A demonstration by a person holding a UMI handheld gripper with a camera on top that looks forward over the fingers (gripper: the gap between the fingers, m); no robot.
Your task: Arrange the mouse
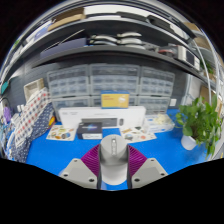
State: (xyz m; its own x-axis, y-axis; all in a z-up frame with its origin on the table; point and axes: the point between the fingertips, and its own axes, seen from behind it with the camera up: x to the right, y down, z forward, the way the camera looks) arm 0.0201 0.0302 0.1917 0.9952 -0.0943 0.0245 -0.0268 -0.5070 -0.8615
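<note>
— So, where does the mouse (113, 160) sit relative to the gripper (113, 172)?

— Right between the fingers, nose pointing forward. Its long axis runs straight along them, away from the camera. The purple pads (95, 162) seem to press its flanks on both sides, so I judge the claw is pinching it rather than standing spread around it.

— Is it resting on anything?

— Hard to tell; its underside is hidden. It looks carried above the blue table surface (60, 152).

— What lies just ahead?

— Open blue surface directly beyond the mouse's nose, then a white box-like device (100, 127) further on. Papers (62, 132) lie to one side of it, more printed sheets (138, 133) to the other.

— Any edges to mind?

— A green plant (197, 122) stands off to the side, well apart. Past everything, shelving with drawers (110, 82) closes the back. I'd say the clear stretch straight ahead gives the easiest room for setting down.
</note>
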